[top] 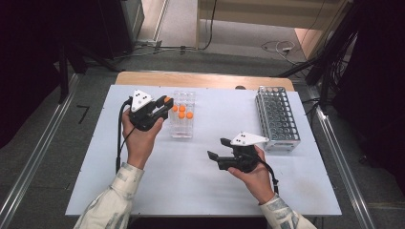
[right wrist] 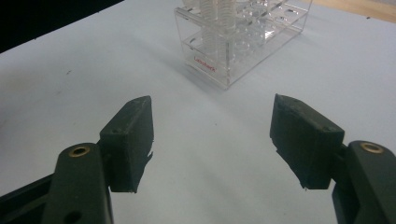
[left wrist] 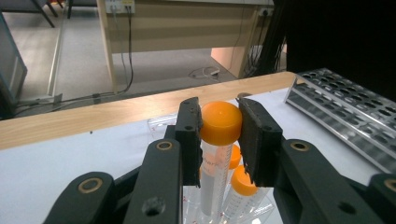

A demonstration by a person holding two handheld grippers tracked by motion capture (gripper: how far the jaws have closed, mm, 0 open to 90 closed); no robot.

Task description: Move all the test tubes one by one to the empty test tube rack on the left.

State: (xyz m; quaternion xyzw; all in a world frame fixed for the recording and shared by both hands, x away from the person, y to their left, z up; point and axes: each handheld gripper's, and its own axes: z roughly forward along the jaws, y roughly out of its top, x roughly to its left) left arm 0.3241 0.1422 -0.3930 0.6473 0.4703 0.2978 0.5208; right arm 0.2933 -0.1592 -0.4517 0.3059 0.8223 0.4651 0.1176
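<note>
At ten o'clock on the tabletop (top: 143,191), the left tool (left wrist: 220,122) pinches a light, slippery plastic tube (left wrist: 215,163) by its orange cap (left wrist: 221,122), the best hold.

The tube (left wrist: 215,154) is clear with an orange cap (left wrist: 221,122), the rack (right wrist: 243,39) clear with red lettering, the second rack (top: 277,118) grey, the table (top: 200,186) white, both grippers black.

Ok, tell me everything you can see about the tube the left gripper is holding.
The tube is clear plastic with a rounded orange screw cap, upright, with faint print on its wall. The left gripper is shut on the cap, jaws pressing both sides. It stands above the clear rack, beside other orange-capped tubes; its bottom end is hidden.
</note>
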